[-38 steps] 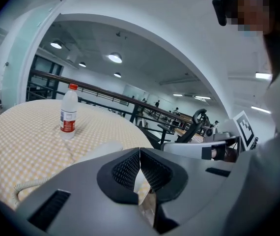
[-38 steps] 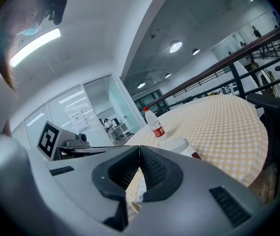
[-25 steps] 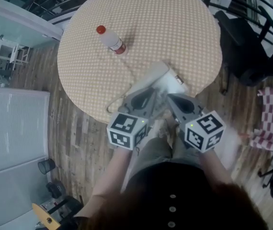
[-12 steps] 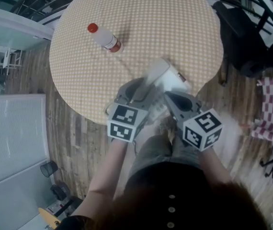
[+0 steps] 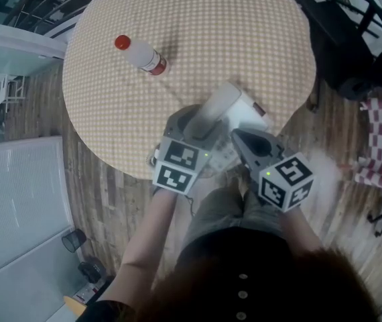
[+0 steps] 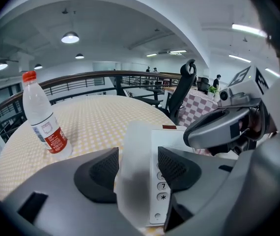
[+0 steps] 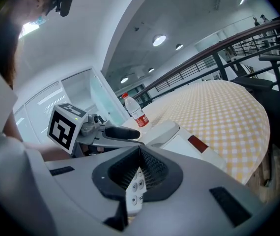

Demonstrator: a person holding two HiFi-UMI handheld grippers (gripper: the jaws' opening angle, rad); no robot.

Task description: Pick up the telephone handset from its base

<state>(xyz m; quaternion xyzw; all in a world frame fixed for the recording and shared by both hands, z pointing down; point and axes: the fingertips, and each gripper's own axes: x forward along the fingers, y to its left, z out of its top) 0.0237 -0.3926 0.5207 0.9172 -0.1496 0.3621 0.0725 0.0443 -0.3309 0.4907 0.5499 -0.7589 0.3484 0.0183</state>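
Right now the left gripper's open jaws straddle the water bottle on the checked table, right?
No. The jaws of the left gripper, which have just been opening, straddle the telephone handset, not the water bottle, which stands apart on the checked table. The left gripper view shows it.

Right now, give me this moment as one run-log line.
phase: pre-grasp | left tongs: open, just been opening, straddling handset | right tongs: shut, empty, over base | handset: on base
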